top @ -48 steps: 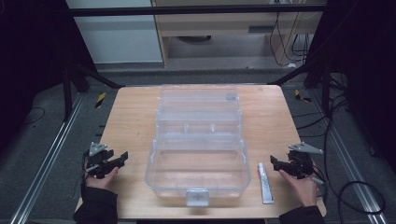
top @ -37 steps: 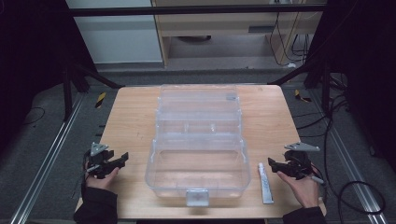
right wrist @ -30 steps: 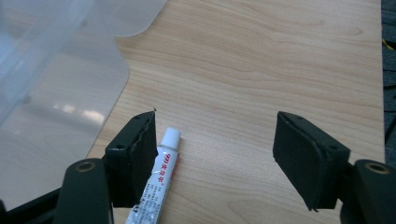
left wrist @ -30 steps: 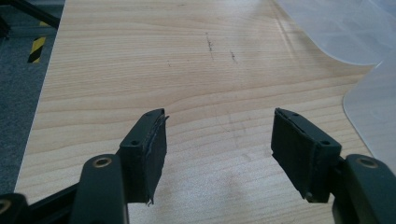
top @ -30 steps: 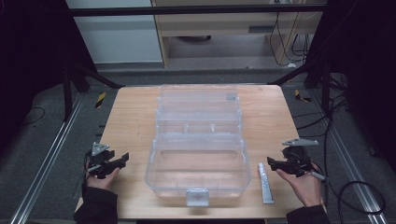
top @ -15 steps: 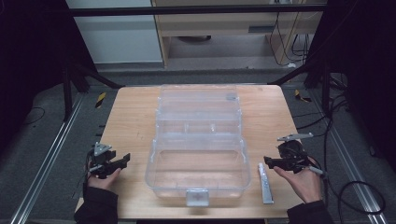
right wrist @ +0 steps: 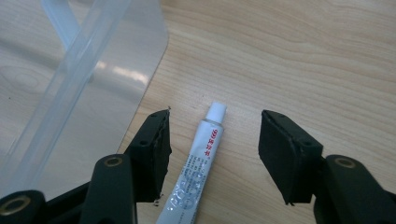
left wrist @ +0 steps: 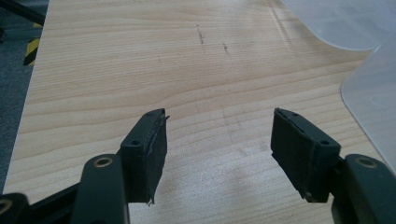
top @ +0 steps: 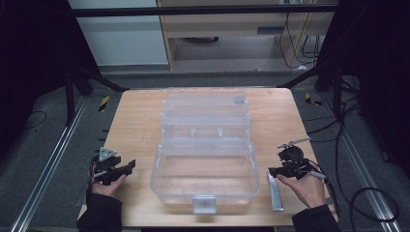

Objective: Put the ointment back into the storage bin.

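Note:
A clear plastic box [top: 205,159] with its lid folded back stands open in the middle of the wooden table [top: 135,121]. A silver tube [top: 275,191] with a white cap lies flat just right of the box's front corner. My right gripper [top: 273,170] hovers open over the tube's capped end; in the right gripper view the tube [right wrist: 196,172] lies between the two spread jaws, touching neither, with the box's corner [right wrist: 84,79] to their left. My left gripper [top: 126,166] is open at the table's front left, and bare wood [left wrist: 215,135] shows between its jaws.
The box's transparent edge [left wrist: 369,88] lies off to the right of the left gripper. A yellow-black marker [top: 104,103] lies on the floor left of the table, another [top: 312,100] to the right. Cables [top: 358,193] trail from the right gripper over the floor.
My right gripper has moved left and forward from the table's right edge to above the tube's cap end. The left gripper has hardly shifted.

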Demonstrator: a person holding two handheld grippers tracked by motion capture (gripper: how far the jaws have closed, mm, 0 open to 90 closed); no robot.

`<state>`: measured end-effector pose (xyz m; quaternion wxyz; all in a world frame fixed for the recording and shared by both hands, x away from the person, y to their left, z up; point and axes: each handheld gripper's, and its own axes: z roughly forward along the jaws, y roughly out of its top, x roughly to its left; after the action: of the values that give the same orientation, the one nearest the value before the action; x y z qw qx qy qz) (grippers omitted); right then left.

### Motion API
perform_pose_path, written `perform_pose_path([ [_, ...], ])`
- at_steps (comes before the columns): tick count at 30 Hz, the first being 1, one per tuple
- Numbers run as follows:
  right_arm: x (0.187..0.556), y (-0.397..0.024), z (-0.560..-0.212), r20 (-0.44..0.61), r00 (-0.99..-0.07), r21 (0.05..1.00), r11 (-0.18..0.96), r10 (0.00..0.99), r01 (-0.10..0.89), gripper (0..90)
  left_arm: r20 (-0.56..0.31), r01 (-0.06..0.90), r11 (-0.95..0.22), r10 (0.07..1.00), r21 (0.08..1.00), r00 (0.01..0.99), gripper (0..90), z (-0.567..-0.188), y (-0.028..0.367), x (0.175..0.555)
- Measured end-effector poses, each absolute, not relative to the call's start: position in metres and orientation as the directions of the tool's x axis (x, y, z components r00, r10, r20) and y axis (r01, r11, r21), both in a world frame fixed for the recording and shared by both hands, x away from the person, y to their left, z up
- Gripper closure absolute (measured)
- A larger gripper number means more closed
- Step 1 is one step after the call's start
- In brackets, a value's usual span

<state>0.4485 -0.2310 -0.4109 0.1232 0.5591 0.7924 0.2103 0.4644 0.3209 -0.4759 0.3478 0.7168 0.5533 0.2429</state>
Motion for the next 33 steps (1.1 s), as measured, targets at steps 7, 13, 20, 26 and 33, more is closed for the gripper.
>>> perform_pose_path([
  [7,0.45,-0.23,-0.421,0.045,-0.333,0.411,0.286,0.942,0.866,48.2,-0.033,0.629,-0.153,0.961,0.762,0.273,36.0,-0.477,0.32,0.465],
  [13,0.452,-0.225,-0.427,0.035,-0.34,0.381,0.302,0.94,0.874,51.1,-0.034,0.63,-0.153,0.961,0.762,0.274,36.0,-0.476,0.32,0.465],
  [20,0.455,-0.223,-0.433,0.034,-0.325,0.349,0.294,0.945,0.89,53.5,-0.035,0.631,-0.154,0.961,0.761,0.276,36.1,-0.476,0.32,0.465],
  [26,0.455,-0.225,-0.443,0.046,-0.318,0.328,0.286,0.947,0.9,55.6,-0.033,0.634,-0.157,0.96,0.757,0.277,36.1,-0.477,0.321,0.465],
  [33,0.459,-0.222,-0.448,0.046,-0.321,0.302,0.293,0.946,0.907,56.9,-0.033,0.633,-0.158,0.96,0.758,0.279,36.1,-0.477,0.321,0.465],
])
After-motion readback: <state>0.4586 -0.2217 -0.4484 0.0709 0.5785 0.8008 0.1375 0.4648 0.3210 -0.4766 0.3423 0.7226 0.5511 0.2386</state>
